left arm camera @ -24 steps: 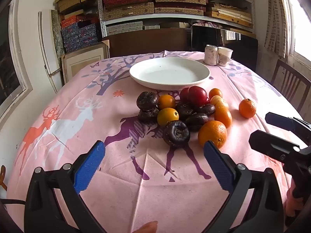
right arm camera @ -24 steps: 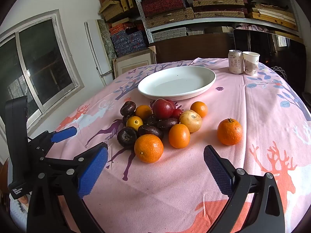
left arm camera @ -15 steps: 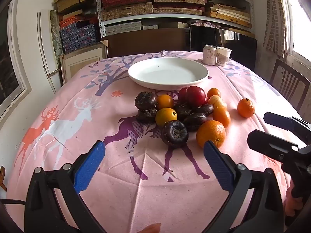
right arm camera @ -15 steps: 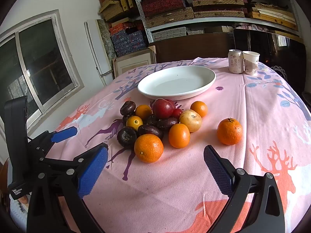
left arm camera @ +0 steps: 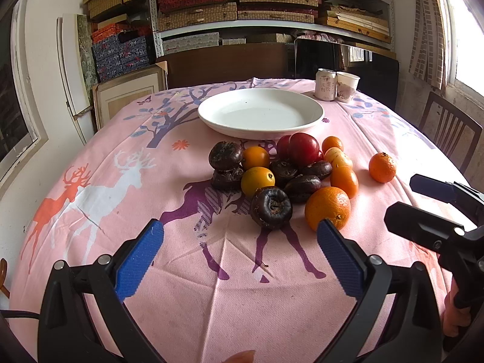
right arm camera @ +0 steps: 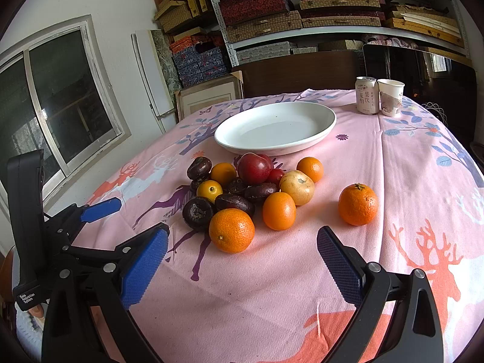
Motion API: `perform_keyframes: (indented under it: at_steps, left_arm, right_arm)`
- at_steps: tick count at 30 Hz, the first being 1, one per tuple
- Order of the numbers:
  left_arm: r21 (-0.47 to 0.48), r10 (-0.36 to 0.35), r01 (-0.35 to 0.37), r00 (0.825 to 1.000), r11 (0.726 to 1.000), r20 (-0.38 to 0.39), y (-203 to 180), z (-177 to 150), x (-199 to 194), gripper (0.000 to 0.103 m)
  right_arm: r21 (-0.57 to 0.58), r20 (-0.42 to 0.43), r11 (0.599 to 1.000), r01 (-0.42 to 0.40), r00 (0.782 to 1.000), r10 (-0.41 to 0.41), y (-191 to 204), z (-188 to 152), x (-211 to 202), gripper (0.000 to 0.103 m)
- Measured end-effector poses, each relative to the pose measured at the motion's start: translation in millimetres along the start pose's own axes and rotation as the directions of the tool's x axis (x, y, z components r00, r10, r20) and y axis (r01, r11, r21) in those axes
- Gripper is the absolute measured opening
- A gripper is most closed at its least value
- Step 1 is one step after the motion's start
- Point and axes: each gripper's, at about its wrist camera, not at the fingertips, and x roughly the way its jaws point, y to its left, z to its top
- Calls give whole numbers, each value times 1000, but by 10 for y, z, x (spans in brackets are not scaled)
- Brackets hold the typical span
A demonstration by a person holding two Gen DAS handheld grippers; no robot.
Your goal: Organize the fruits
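A pile of fruit lies on the pink tablecloth: several oranges (left arm camera: 327,208) (right arm camera: 231,230), dark wrinkled fruits (left arm camera: 271,207) (right arm camera: 198,213), red plums (left arm camera: 303,148) (right arm camera: 253,168), small yellow fruits (left arm camera: 257,181) and a pale pear-like fruit (right arm camera: 297,187). One orange (left arm camera: 382,167) (right arm camera: 358,204) lies apart to the right. Behind the pile stands an empty white plate (left arm camera: 260,112) (right arm camera: 276,127). My left gripper (left arm camera: 240,233) is open in front of the pile, nothing between its blue pads. My right gripper (right arm camera: 242,242) is open too, just short of the nearest orange, and also shows in the left wrist view (left arm camera: 435,208).
A drink can (left arm camera: 325,84) (right arm camera: 367,95) and a paper cup (left arm camera: 347,86) (right arm camera: 390,96) stand at the table's far right. A wooden chair (left arm camera: 447,133) is at the right edge. Shelves with boxes fill the back wall; a window is on the left.
Both grippers have held almost still and stayed open. The left wrist view has shifted only slightly; the fruit has not moved.
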Motion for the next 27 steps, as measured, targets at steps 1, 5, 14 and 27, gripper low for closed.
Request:
perform_keyframes:
  at_steps: [1, 5, 14, 27]
  left_arm:
    - [0, 0, 0, 1000, 1000, 0, -2, 0, 3, 99]
    - [1, -2, 2, 1000, 1000, 0, -38, -11, -12, 99]
    - [0, -2, 2, 1000, 1000, -2, -44, -10, -11, 99]
    - [-1, -2, 2, 1000, 1000, -3, -35, -8, -11, 99]
  right_arm:
    - [0, 0, 1000, 0, 1000, 0, 0, 0, 1, 100]
    - [0, 0, 1000, 0, 1000, 0, 1, 0, 1, 100]
    - [1, 0, 1000, 0, 1000, 0, 3, 0, -1, 100]
    - [1, -1, 1000, -1, 1000, 1, 3, -1, -7, 100]
